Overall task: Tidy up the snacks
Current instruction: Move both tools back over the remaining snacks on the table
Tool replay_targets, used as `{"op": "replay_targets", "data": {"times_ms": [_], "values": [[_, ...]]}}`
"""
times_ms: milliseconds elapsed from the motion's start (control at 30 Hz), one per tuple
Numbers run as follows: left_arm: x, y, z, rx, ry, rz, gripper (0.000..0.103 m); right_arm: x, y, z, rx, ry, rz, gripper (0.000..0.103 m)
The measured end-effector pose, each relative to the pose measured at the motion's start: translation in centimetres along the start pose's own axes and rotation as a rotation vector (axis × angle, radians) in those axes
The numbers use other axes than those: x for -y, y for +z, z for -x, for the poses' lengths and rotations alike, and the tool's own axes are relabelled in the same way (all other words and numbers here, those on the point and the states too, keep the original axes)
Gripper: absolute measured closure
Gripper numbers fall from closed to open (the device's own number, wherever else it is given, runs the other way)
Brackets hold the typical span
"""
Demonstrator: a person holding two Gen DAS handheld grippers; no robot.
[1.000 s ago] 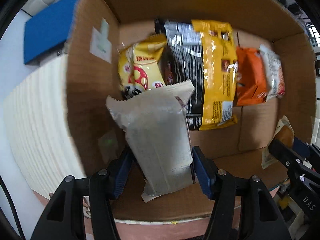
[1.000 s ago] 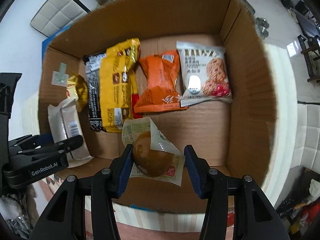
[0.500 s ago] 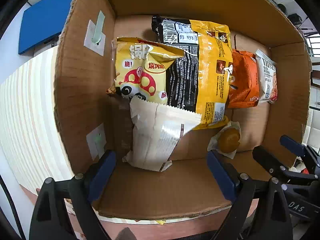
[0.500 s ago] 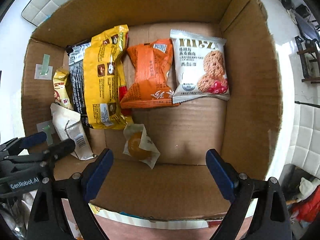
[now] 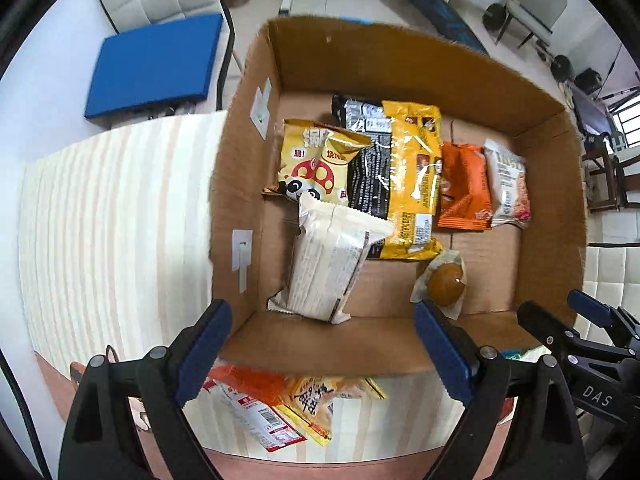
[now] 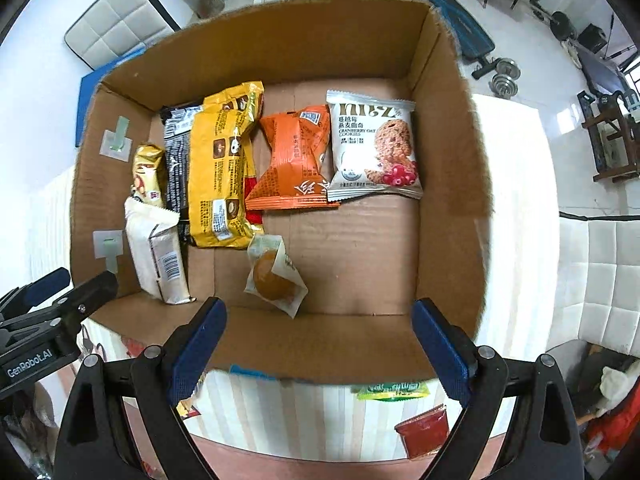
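1. Left hand-held gripper (image 5: pixel 322 344) and right hand-held gripper (image 6: pixel 318 342): jaws wide apart, empty.
2. Snacks lie inside the brown cardboard box (image 6: pixel 280 40).
3. Only the right view shows the red jelly cup (image 6: pixel 424 432) on the striped tabletop (image 6: pixel 280 408).
4. The loose packets (image 5: pixel 280 408) are half hidden.

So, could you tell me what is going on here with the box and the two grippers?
A person is sorting snacks into a cardboard box with a handheld gripper in each hand. Both the left gripper and the right gripper hang open and empty above the box's near edge. The white packet and the wrapped round pastry lie loose on the box floor, in front of a row of other packets. More snacks wait on the striped table outside the box.
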State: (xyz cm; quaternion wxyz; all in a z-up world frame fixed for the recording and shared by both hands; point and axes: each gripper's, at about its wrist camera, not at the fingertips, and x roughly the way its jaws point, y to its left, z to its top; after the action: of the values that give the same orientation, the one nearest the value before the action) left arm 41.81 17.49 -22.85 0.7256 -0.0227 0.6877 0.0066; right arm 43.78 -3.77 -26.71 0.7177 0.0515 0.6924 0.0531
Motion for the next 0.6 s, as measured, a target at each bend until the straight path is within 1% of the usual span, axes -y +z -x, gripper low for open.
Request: {"op": "replay_targets", "data": {"times_ms": [33,200,333,467,600], "values": [[0.1,0.0,0.4,0.013,0.002,-0.004,0.010,0.1,-0.5,0.3,0.010,-0.001,0.006,0.007],[0.8,-2.3,2.3,0.081,0.013,-0.020,0.010,0.0,-2.7,2.8,0.070,-0.017,0.024,0.007],[1.3,-4.2,4.2,0.145,0.024,-0.027,0.010,0.0,-4.7,5.0,0.137,-0.026,0.027,0.007],[1.6,-6.3,6.2,0.213,0.033,-0.022,0.010,0.0,-6.6,6.8,0.189,-0.032,0.036,0.007],[1.5,-8.1,7.9,0.261,0.031,-0.009,0.010,-0.1,-8.7,8.7,0.239,-0.038,0.048,0.007]]}}
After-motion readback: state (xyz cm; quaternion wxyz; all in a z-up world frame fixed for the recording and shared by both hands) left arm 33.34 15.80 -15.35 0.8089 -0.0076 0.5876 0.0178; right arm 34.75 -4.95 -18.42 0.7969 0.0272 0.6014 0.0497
